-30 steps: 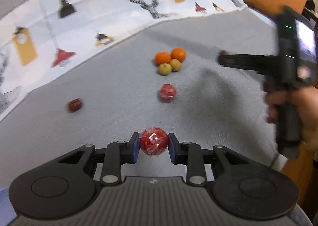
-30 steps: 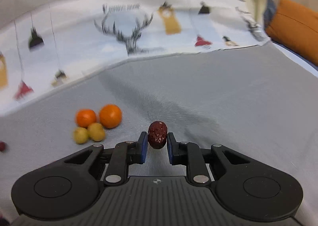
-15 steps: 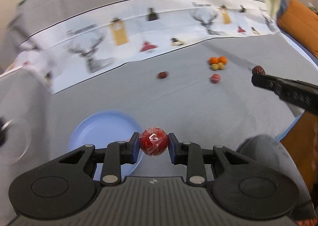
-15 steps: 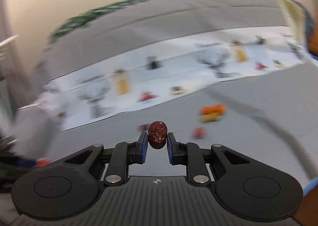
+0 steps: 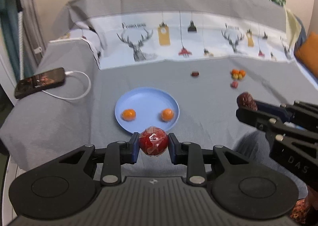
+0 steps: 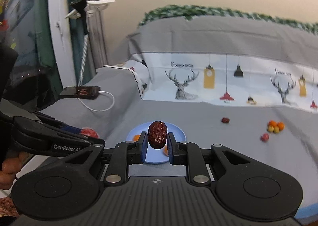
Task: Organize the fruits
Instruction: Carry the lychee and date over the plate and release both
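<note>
My left gripper is shut on a red wrapped fruit, held just before the near rim of a blue plate. The plate holds two oranges. My right gripper is shut on a dark red date, held above the plate; it shows at the right of the left wrist view. A second date, a red fruit and a cluster of oranges and yellow fruits lie farther back on the grey cover.
A phone with a white charging cable lies on the grey armrest at left. A deer-print cloth runs along the back. An orange cushion sits at far right.
Both grippers have swung left, away from the fruit cluster toward the blue plate, each still holding its fruit. The plate and phone have come into view.
</note>
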Tool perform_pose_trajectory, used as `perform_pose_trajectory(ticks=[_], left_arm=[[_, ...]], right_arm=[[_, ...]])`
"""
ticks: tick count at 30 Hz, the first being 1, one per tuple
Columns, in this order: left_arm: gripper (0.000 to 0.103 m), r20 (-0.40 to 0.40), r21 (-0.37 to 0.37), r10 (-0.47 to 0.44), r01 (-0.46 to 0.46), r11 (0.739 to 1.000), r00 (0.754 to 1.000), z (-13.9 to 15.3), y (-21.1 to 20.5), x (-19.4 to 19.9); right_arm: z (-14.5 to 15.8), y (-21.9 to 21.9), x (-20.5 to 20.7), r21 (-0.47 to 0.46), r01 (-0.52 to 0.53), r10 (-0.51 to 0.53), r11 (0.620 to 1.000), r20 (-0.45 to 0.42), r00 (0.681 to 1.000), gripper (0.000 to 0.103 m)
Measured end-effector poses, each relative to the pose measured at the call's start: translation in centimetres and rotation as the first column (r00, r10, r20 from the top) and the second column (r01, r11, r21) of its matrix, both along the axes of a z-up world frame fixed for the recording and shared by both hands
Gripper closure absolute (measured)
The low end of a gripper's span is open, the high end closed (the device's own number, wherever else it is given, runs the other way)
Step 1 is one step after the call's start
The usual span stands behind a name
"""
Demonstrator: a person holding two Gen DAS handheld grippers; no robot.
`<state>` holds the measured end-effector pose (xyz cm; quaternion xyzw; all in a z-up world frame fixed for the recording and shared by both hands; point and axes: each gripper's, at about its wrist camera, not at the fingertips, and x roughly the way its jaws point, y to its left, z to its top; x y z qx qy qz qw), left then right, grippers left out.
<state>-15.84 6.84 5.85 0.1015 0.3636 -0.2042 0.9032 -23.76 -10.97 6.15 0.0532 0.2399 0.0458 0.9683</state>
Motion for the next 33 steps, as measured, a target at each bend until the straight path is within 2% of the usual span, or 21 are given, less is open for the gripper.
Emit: perform_pose_trajectory(ticks=[7, 18, 26, 33], left_arm=[[0.070, 0.037, -0.053, 0.008, -0.006, 0.999, 0.999, 1.2, 1.3, -0.9], [0.070, -0.009, -0.064, 0.009, -0.010, 0.998, 1.000, 0.0, 1.7, 0.8], [0.070, -0.051, -0.025, 0.016, -0.017, 1.000, 0.999, -1.1, 1.5, 3.5], [0.070, -0.092, -0.012, 0.038, -0.039, 0.999, 0.995, -3.1, 0.6, 8.0]], right_arm=[[1.2, 2.1, -1.3, -0.064, -0.015, 0.017, 0.998, 0.025, 1.000, 0.082], [0.8, 2.8, -0.1, -0.089, -0.022, 0.021, 0.996, -0.012, 1.000, 0.082], [-0.5, 2.5, 2.2, -0.072, -0.022, 0.017, 0.997, -0.070, 0.997, 0.082], [-3.1, 2.6, 6.1, -0.061, -0.062, 0.052, 0.996, -0.159, 0.986, 0.082]])
